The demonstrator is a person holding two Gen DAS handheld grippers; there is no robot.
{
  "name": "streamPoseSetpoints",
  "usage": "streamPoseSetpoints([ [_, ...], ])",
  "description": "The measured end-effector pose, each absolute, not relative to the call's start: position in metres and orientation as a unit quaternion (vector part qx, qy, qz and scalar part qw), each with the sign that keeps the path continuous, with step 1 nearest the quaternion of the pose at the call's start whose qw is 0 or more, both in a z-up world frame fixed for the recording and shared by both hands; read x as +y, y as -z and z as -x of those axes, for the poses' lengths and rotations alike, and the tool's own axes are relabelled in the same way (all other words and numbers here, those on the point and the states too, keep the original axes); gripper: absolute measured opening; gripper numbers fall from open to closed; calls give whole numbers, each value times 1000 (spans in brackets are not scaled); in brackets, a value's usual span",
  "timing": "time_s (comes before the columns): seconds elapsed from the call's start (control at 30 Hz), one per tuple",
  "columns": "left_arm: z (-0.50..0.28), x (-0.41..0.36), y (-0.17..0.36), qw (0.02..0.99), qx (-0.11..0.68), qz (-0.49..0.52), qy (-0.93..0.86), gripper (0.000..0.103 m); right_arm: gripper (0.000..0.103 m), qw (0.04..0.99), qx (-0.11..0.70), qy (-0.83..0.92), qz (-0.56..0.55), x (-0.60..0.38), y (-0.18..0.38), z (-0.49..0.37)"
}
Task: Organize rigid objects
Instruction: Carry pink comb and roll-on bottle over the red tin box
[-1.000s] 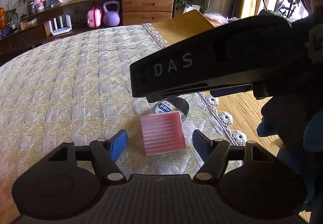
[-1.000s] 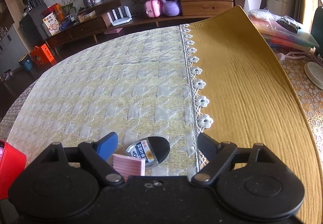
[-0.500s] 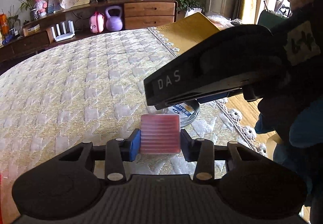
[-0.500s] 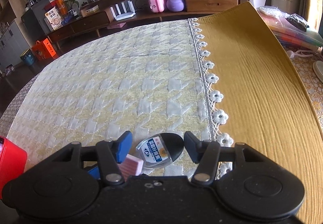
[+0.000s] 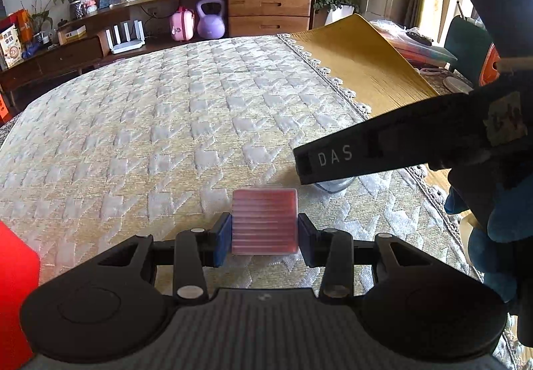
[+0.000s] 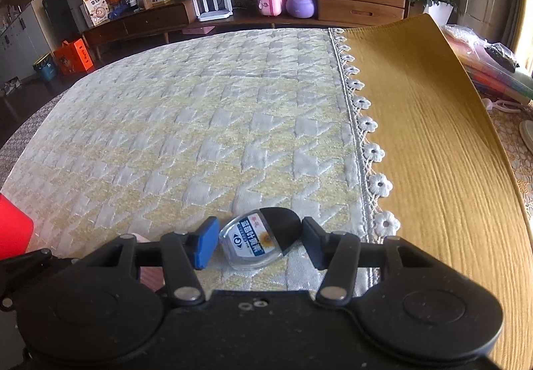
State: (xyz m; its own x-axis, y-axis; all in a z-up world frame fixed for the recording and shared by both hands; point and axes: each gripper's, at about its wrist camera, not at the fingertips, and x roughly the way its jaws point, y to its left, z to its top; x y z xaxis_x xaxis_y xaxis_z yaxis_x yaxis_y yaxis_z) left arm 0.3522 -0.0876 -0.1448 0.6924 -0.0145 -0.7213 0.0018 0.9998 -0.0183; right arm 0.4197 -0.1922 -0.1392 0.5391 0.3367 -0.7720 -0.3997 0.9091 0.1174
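My left gripper (image 5: 264,241) is shut on a pink ribbed square block (image 5: 264,224) and holds it just above the quilted tablecloth. My right gripper (image 6: 258,245) is shut on a clear rounded case (image 6: 260,243) with a blue label and a black end; both pads touch its sides. In the left wrist view the right gripper's black body (image 5: 399,143) crosses the right side and hides most of the case (image 5: 333,185). A corner of the pink block (image 6: 150,280) shows at the right wrist view's lower left.
A red box (image 5: 16,276) stands at the left edge, also in the right wrist view (image 6: 13,226). A mustard cloth (image 6: 433,153) with a lace flower border covers the table's right side. A low sideboard (image 6: 299,3) lies beyond the table.
Both grippers closed from open: the left on the pink block, the right on the clear case. The left then drew away to the left of the case with the block.
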Motion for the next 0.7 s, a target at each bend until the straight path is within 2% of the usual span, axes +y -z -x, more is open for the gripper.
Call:
streamPoseSetpoints([
  [0.37, -324, -61, 132, 910, 415, 17, -4, 41, 53, 870, 442, -219, 13, -200, 133, -379],
  [0.7, -284, -41, 104, 908, 419, 19, -9, 41, 53, 871, 424, -246, 3, -196, 98, -328],
])
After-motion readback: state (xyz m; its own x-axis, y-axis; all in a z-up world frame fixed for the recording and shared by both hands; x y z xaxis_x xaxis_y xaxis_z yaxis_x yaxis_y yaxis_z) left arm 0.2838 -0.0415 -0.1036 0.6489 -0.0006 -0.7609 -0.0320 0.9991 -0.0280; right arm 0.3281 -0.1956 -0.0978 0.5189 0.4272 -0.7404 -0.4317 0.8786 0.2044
